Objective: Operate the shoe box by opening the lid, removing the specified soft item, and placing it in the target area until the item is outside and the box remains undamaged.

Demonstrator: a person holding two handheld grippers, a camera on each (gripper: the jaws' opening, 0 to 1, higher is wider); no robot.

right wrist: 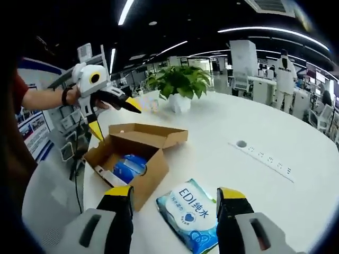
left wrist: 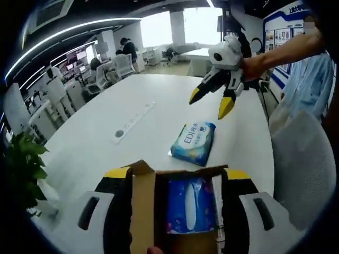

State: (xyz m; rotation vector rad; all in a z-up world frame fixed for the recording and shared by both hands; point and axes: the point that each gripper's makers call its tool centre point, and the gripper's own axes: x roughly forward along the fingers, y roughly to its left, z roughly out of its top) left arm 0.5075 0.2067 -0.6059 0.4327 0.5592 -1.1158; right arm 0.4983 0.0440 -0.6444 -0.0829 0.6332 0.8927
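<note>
A blue wipes pack (right wrist: 189,213) lay on the white table (right wrist: 275,180) just beside the open shoe box (right wrist: 139,153), which held another pack (left wrist: 190,205). It looked light, soft and slippery; pinching an end would suit. Both the left gripper (left wrist: 175,186) and right gripper (right wrist: 175,203) stood spread, holding nothing.

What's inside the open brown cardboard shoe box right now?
Inside the brown cardboard shoe box lies a blue plastic wipes pack. Anything under that pack is hidden by it and the box walls.
</note>
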